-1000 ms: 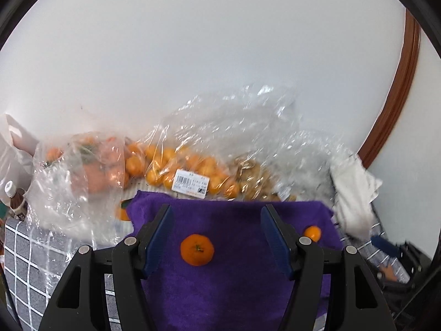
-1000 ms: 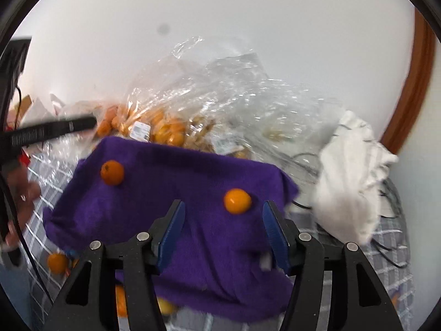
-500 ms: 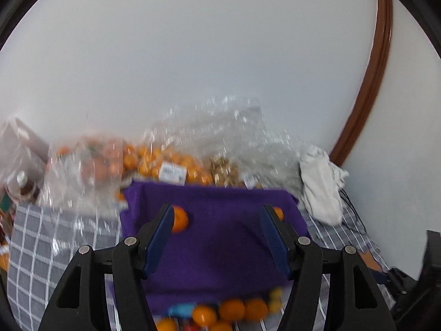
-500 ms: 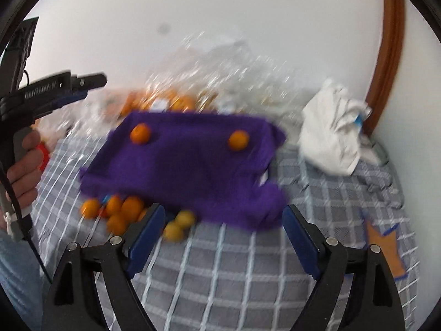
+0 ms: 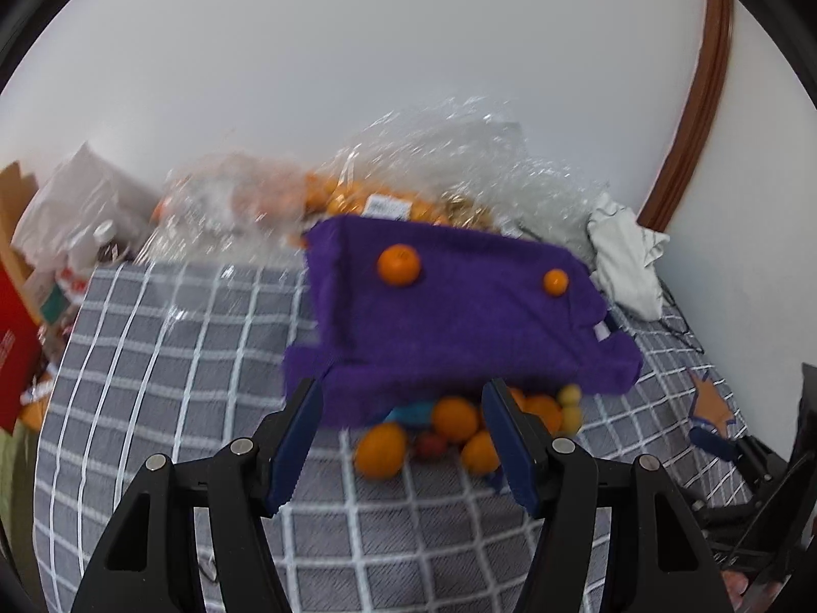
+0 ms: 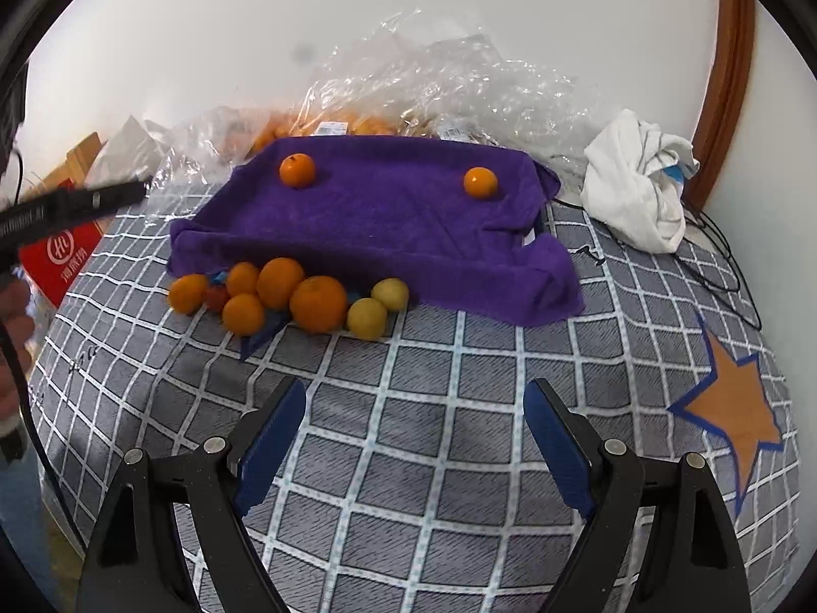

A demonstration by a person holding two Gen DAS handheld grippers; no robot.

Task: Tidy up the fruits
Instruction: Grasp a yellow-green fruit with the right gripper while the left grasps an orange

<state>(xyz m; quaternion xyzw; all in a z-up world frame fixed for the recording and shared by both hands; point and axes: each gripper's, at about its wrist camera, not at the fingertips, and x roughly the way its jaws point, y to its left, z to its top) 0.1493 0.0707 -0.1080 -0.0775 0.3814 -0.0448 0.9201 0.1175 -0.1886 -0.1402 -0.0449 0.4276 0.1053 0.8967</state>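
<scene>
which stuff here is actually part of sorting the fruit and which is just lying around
Part of the job:
- two oranges on the purple towel
- fruit pile at its front edge

Just lying about:
- white cloth
- plastic bags
- red box
- star patch

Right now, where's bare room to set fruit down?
Free: the purple towel between its two oranges, and the checked cloth from the fruit pile to the star patch. Crowded: towel's near edge and the plastic bags behind.
</scene>
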